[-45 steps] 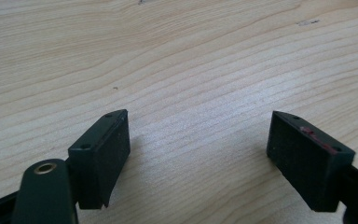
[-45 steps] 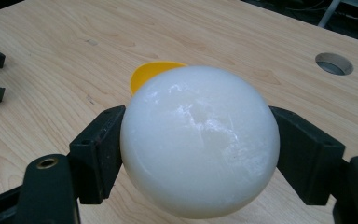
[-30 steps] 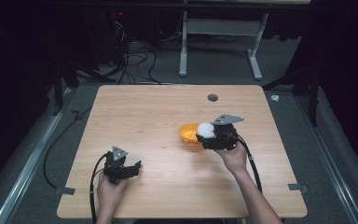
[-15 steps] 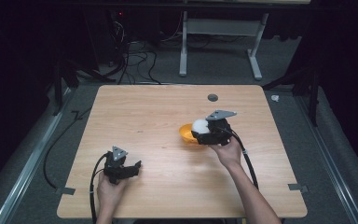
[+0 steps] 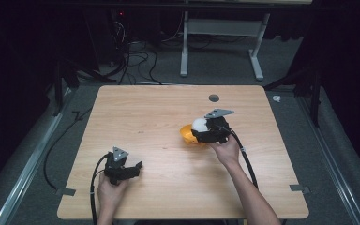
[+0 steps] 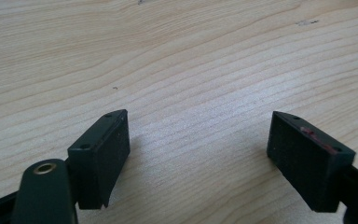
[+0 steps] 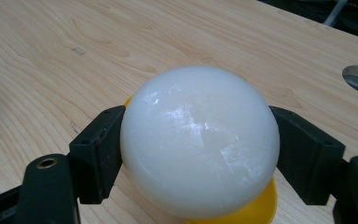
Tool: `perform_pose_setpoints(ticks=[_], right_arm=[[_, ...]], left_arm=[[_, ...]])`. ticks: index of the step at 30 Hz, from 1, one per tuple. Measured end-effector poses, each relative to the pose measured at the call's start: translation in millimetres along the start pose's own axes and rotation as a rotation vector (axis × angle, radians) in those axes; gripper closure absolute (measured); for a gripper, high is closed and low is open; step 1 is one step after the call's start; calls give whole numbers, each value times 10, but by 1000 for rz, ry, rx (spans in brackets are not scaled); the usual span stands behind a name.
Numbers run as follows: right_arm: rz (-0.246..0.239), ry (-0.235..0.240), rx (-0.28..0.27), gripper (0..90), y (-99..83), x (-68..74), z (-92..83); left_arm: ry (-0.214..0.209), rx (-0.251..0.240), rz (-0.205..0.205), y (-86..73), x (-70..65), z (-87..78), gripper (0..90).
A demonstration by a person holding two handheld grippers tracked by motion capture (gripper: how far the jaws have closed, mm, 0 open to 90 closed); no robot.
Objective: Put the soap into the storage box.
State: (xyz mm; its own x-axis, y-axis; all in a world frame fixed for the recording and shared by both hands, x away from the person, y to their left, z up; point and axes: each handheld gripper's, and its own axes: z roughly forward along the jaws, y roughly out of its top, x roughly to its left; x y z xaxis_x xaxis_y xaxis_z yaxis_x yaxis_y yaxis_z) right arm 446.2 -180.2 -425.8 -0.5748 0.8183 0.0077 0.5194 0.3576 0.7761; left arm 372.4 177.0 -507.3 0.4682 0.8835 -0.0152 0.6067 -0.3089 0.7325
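Wooden table (image 5: pixel 159 122); white ball (image 7: pixel 199 140) gripped by right hand-held gripper (image 7: pixel 199 154), seemingly over yellow dish (image 7: pixel 242 210).

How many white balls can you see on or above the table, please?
1. The white ball is clamped between the jaws of the right gripper, over the yellow dish right of the table's middle. Others could hide behind the gripper.

Pale wooden table (image 5: pixel 150 117) — a yellow bowl (image 5: pixel 186 133) right of centre.
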Motion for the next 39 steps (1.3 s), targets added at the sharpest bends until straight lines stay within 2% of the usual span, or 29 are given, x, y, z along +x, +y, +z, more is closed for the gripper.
perform_pose_setpoints(ticks=[14,39], right_arm=[[1,-9,36,245,-40,-9,158],[-13,-28,88,244,-97,11,316]], left_arm=[[0,0,0,0,0,0,216],[0,0,0,0,0,0,216]])
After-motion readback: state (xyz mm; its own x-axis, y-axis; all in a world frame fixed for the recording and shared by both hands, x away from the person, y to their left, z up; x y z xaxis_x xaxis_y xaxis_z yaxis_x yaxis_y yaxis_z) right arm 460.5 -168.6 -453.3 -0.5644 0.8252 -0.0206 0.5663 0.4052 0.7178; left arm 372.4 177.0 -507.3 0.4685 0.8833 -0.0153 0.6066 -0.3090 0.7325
